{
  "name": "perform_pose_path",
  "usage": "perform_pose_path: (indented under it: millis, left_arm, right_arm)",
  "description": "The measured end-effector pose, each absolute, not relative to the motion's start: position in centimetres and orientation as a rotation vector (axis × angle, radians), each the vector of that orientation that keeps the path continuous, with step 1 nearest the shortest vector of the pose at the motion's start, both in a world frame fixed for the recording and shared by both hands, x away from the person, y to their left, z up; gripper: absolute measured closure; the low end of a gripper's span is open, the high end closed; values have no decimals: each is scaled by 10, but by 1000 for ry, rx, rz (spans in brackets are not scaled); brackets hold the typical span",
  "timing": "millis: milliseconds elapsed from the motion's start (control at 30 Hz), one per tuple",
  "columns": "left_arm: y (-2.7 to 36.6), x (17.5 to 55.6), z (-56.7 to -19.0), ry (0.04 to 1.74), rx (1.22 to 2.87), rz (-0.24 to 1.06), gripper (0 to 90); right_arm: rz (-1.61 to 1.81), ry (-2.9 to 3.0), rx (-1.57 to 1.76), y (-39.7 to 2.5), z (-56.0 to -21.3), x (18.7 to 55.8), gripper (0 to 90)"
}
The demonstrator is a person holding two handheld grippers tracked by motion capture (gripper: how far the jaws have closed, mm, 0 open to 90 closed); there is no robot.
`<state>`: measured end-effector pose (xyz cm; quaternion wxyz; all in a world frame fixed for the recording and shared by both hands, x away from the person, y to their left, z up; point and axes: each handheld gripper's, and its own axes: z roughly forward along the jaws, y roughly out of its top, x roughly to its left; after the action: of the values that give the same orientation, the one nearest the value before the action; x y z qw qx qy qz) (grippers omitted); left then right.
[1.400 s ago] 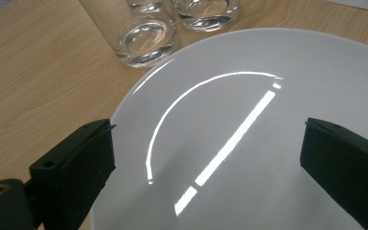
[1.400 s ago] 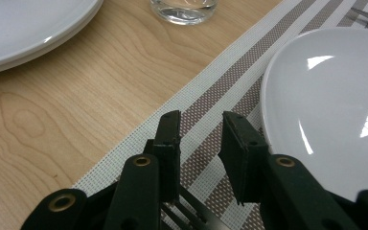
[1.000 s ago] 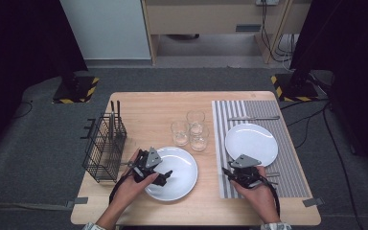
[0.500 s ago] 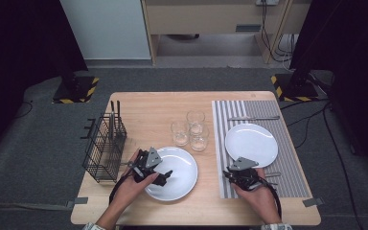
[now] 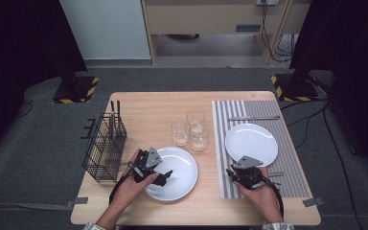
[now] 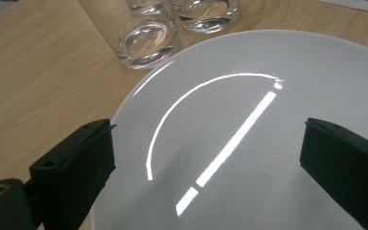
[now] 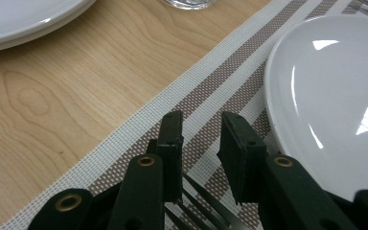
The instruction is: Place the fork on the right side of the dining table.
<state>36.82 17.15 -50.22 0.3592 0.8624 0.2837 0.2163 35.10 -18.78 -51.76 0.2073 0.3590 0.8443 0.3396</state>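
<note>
left tongs: in my left hand, jaws spread wide over the near plate, holding nothing. in the left gripper view one jaw sits at the plate's rim at 8 o'clock and the other over its white face at 4 o'clock.
right tongs: in my right hand, low over the striped mat, jaws a narrow gap apart, not pressed together. they point toward 10 o'clock on the table in the high view.
fork: lies on the mat right under my right tongs. its tines show between the two jaws in the right gripper view; i cannot tell if the jaws touch it.
far plate: on the mat, just beside my right tongs at their 1 o'clock.
near plate: on bare wood at the table's 6 o'clock, left of the mat.
glasses: three of them, clustered close together at the near plate's 12 o'clock, upright and apart from its rim.
wire basket: at the table's 9 o'clock edge, near my left hand, with dark handles standing in its far corner.
knife: on the mat at the far plate's 12 o'clock, lying across the stripes.
</note>
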Motion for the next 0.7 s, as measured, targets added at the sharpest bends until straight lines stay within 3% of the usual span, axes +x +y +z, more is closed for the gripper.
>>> perform_pose_path:
  millis: [400, 700]
  left_arm:
    - [172, 368, -502, 731, 2226, 558, 40]
    - [171, 368, -503, 731, 2228, 560, 40]
  right_arm:
    - [984, 2310, 1023, -193, -514, 352, 650]
    - [1107, 2226, 1083, -175, -498, 367, 403]
